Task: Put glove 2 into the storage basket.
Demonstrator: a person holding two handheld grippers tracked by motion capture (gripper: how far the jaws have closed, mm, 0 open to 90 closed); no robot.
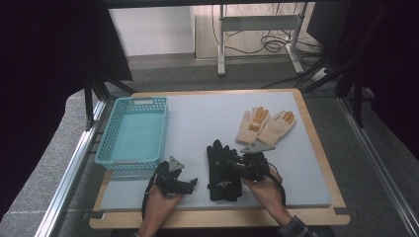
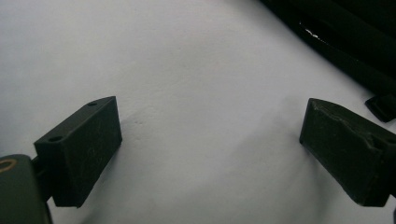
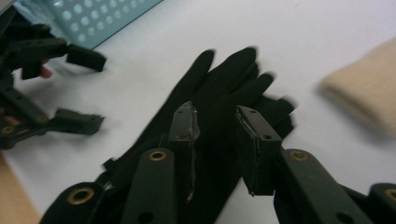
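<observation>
Gloves are what we handle at this moment. We see a pair of black fabric gloves lying flat on the pale grey tabletop, fingers pointing away from us, in the near middle part. Our right gripper is above these gloves, at their right edge; in the right gripper view its two black jaws stand a little apart over the black fabric, with a narrow gap between them, and they press on nothing that we can see. Our left gripper is near the left side of the gloves, low over the bare tabletop, and its jaws are wide apart with only the grey surface between them. A pair of beige knitted gloves with orange patches lies farther away on the right, well apart from the black ones. A light blue plastic basket with perforated walls stands on the left side of the tabletop.
</observation>
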